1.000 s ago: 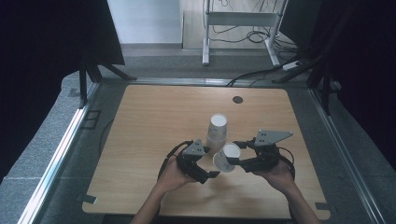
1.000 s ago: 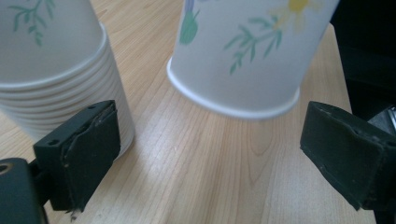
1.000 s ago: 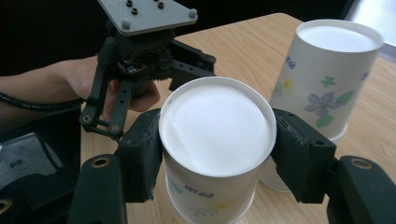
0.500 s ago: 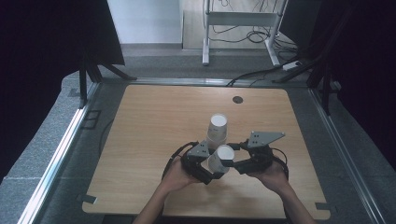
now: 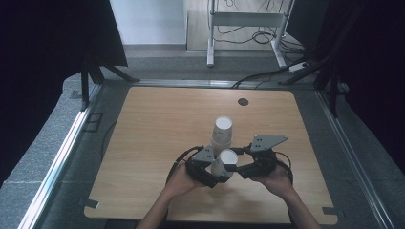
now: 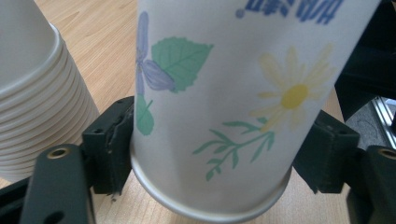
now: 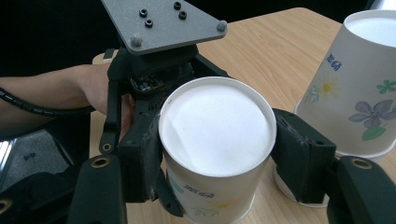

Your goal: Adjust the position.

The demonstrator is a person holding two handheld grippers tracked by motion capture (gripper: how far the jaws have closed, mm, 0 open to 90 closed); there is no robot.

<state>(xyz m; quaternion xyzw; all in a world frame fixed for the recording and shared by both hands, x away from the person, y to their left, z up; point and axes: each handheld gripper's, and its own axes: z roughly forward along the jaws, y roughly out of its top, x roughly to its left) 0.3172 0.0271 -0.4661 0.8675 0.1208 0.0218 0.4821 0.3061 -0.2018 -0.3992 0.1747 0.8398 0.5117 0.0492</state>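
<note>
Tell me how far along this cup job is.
Done: one upside-down paper cup is off the stack of cups. In hand: the right gripper clamps it, and the left gripper has just been closing on its rim end. Left: setting it down; the stack remains.

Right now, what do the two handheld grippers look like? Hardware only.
Both the left gripper and right gripper are matte black, with blocky jaw pads. Each carries a grey three-cornered plate with small screws on top. A black cable loops off the back. The forearms are bare, no sleeves.
</note>
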